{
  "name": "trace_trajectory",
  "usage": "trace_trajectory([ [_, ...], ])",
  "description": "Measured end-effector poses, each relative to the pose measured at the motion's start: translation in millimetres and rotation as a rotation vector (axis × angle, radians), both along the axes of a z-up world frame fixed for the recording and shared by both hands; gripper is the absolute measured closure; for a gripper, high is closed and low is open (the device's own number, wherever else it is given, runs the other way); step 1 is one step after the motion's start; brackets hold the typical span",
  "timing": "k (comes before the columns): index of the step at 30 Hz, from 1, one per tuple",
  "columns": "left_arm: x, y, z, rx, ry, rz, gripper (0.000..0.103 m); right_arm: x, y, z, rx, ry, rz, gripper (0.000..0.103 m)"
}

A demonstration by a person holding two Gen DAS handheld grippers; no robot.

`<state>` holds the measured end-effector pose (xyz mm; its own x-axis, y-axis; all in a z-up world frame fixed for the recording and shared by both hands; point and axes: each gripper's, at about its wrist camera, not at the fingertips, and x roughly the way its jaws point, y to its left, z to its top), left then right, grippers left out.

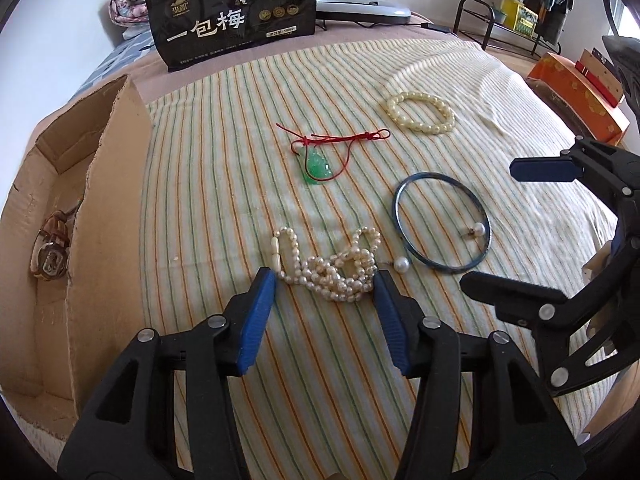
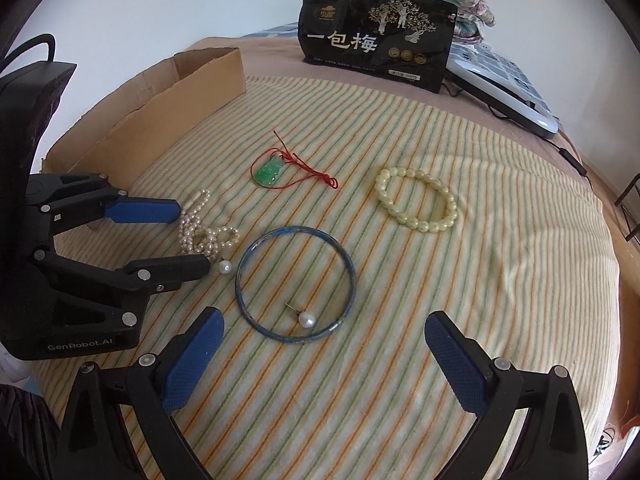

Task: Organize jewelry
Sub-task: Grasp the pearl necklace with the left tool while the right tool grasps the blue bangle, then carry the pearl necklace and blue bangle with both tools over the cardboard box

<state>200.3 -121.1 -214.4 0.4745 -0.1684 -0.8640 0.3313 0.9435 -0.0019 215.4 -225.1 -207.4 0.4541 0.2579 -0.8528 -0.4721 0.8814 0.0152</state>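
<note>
On the striped blanket (image 2: pixel 400 280) covering the bed: 1 pearl necklace (image 1: pixel 340 268) heaped in a loose pile, 1 blue bangle (image 2: pixel 295 285), 1 cream beaded bracelet (image 2: pixel 418 199), 1 green jade pendant (image 1: pixel 317 168) on a red cord, and 2 loose pearl earrings. 1 earring (image 2: pixel 307 319) lies inside the bangle, near its rim. The other earring (image 1: pixel 401 265) sits between the bangle and the pearl necklace, just beside the pile.

Left claw (image 1: pixel 326 280) is down at the pearl necklace, blue pads about half open and straddling the heap. Each fingertip looks right up against the strand's ends, but I cannot tell if the pads are pressing; nothing is lifted. In the right wrist view the same claw brackets the necklace from the side.

Right claw (image 2: pixel 324 334) hangs wide open just short of the bangle, on the near side of it, holding nothing and touching nothing.

1 cardboard box (image 1: pixel 100 184) stands open beside the blanket, beyond the necklace from the bangle. Inside it lies 1 brownish wristwatch-like piece (image 1: pixel 50 254), its detail hard to read. Past the pendant, well away from the bangle, 1 black snack bag (image 2: pixel 376 38) with white Chinese lettering stands upright.
</note>
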Motion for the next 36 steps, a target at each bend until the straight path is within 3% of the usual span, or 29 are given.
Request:
trace_trajectory([
  [11, 7, 4, 0, 0.004, -0.021, 0.023, 0.077, 5, 11, -12, -0.005, 0.012, 0.031, 0.004],
  [15, 9, 6, -1, -0.002, -0.021, 0.027, 0.081, 9, 14, -15, -0.009, 0.006, 0.034, 0.006],
  [20, 9, 6, -1, -0.004, -0.024, 0.024, 0.089, 14, 18, -14, -0.003, 0.01, 0.033, 0.022],
  [21, 9, 6, 0, -0.005, -0.023, 0.024, 0.089, 14, 18, -13, 0.001, 0.01, 0.035, 0.03],
  [36, -6, 9, 24, -0.084, -0.038, 0.021, 0.093, 9, 2, 16, 0.07, -0.025, -0.023, 0.03],
])
